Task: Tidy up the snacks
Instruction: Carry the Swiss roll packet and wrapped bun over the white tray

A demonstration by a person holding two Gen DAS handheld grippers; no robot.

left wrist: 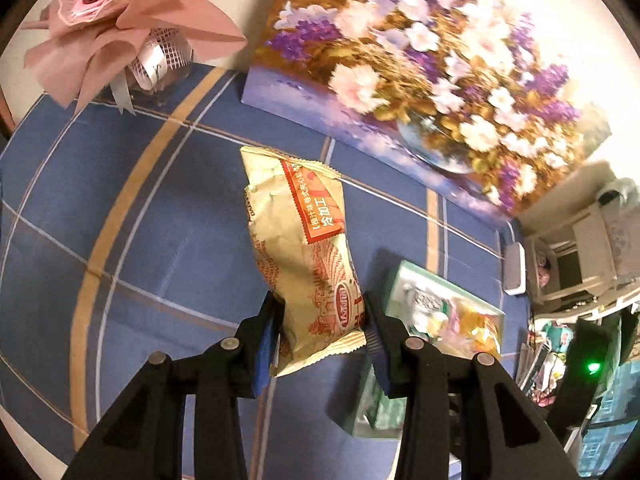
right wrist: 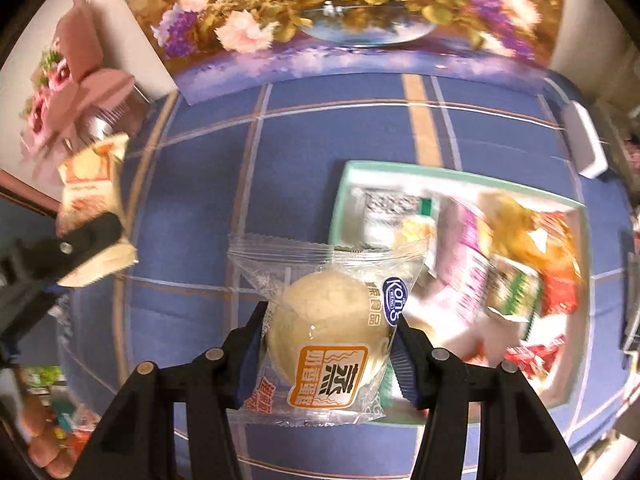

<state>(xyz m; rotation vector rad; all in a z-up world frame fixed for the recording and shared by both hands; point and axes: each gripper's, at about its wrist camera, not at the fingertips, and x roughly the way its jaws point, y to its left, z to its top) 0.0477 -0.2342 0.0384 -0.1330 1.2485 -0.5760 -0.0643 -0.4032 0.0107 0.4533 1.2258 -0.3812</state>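
You have a big blue table (right wrist: 208,200) under you, with a flower picture (left wrist: 420,60) leaning at the back and a pink bouquet (left wrist: 120,20) in the far corner. The green box (right wrist: 400,170) sits on the table, already crowded with snacks, and there is not much bare floor left inside it. Your left gripper (left wrist: 320,328) is clenched on the tan snack bag (left wrist: 296,240), which it holds up above the table by its bottom end, so most of the bag sticks out past the fingers. Your right gripper (right wrist: 332,344) is clenched on the clear bun packet (right wrist: 332,320), holding it up over the near left corner of the box. The long tan bag could flop or slide out, because only its end is pinched. The bun could get squashed if you squeeze harder. Both hands are heading for one box, so they could bump. The box rim could catch a packet if you come in low. The open blue table on the left gives you room to wait.
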